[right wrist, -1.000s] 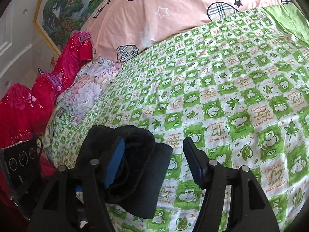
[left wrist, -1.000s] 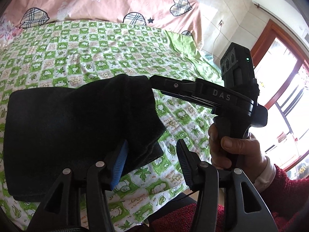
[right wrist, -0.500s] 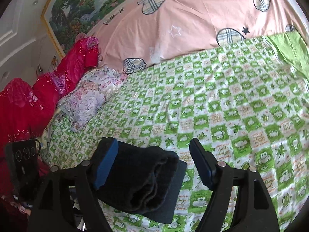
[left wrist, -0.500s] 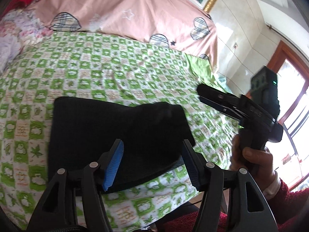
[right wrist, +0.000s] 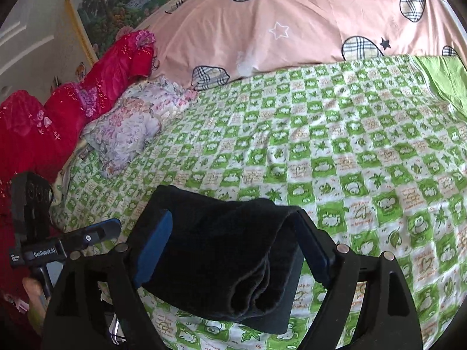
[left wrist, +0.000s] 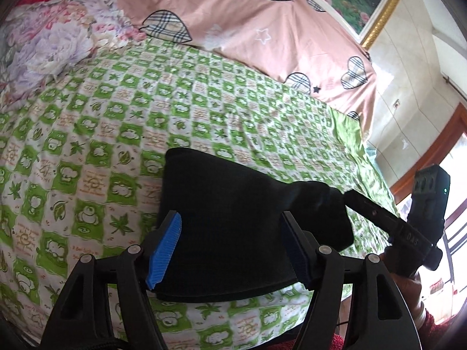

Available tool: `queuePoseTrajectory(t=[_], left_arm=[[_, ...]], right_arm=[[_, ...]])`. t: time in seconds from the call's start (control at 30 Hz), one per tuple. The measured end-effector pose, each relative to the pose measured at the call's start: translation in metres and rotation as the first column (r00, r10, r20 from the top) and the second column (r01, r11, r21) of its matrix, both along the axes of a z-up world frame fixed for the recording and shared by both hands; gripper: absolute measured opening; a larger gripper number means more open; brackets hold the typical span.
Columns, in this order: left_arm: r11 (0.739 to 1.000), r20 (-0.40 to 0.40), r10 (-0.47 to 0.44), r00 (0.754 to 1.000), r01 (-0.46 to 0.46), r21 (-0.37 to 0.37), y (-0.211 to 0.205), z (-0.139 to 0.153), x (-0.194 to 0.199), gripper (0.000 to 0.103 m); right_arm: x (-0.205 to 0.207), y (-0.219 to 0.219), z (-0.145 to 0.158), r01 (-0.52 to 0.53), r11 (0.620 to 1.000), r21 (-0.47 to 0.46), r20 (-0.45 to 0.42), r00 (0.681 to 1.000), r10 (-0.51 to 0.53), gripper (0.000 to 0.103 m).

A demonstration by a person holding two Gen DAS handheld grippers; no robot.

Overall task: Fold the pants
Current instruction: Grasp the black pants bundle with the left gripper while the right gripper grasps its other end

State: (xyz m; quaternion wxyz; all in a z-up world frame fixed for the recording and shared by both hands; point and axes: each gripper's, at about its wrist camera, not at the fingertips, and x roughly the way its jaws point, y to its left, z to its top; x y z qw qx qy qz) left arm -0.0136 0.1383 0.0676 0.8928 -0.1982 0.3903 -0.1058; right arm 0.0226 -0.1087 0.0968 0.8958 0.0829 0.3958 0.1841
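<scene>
With the folded black pants (left wrist: 233, 221) lying on the bed (left wrist: 122, 134) between both opening jaws, the left hand-held gripper (left wrist: 230, 248) and right hand-held gripper (right wrist: 230, 250) could snag a loose layer while withdrawing and undo the fold.

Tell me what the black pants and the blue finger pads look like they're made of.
Pants: apparently a thick, soft knit or fleece, matte black; the stacked folded edges look plush and show no sheen. Exact fabric can't be told.
Finger pads: likely rubber or soft plastic, matte blue, with fine ridges across the face, mounted on hard black plastic fingers.
</scene>
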Motion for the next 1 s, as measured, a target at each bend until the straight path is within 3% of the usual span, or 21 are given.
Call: queuePoseTrajectory(t=[0.33, 0.7, 1.0], left_arm=[[0.999, -0.075, 0.047, 0.996, -0.047, -0.002, 0.010, -0.025, 0.019, 0.070], [0.998, -0.124, 0.054, 0.991, -0.056, -0.012, 0.012, -0.040, 0.032, 0.073], [0.999, -0.146, 0.036, 0.989, -0.038, -0.007, 0.008, -0.047, 0.045, 0.076]], right_arm=[[0.003, -0.020, -0.028, 0.087, 0.996, 0.026, -0.103, 0.991, -0.084, 0.084], [-0.003, -0.034, -0.052, 0.113, 0.993, -0.029, -0.134, 0.984, -0.116, 0.084], [-0.004, -0.047, -0.061, 0.121, 0.992, 0.028, -0.169, 0.979, -0.115, 0.084]])
